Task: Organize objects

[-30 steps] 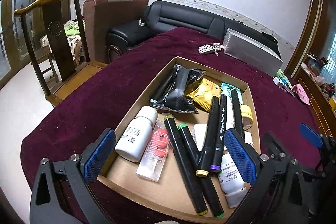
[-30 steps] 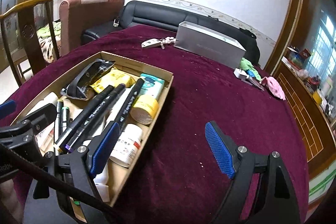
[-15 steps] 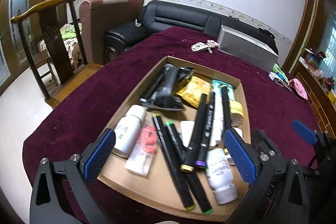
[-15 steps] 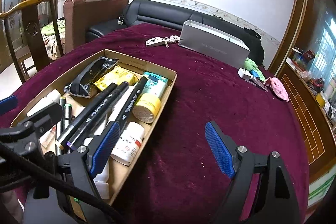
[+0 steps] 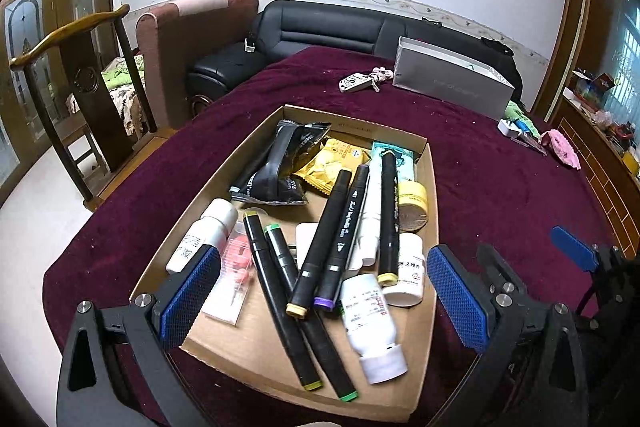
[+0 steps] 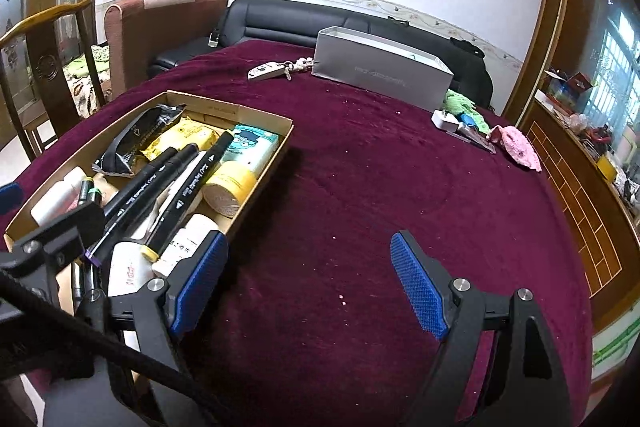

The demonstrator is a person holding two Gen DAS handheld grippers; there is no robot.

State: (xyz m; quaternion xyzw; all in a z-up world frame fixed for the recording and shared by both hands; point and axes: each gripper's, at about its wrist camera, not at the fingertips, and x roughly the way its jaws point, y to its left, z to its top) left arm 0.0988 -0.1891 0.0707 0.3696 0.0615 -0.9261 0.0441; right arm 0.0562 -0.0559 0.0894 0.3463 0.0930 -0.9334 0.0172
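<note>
Hovering tongs: left gripper (image 5: 320, 301) hangs over the near end of the shallow brown cardboard tray (image 5: 256, 135), blue pads spread wide, nothing between them.
Right tongs: right gripper (image 6: 310, 281) equally wide apart and empty, over bare maroon velvet tablecloth (image 6: 380, 179) just beside the tray's right wall.
Tray contents: five black marker pens (image 5: 316, 247) piled crosswise over white plastic pill bottles (image 5: 370, 323); black foil pouch (image 5: 280, 163), yellow snack packet (image 5: 330, 163) and teal tissue pack (image 5: 394, 153) at the far end; yellow-lidded jar (image 5: 412, 205) against the right wall.
Reading: everything lies loose in one tray, which fits either gathered-in or awaiting sorting.
Obstruction: crossed markers cover the bottles beneath.
Surroundings: grey rectangular box (image 5: 452, 83) and key bundle (image 5: 358, 81) well apart at the far table edge.
</note>
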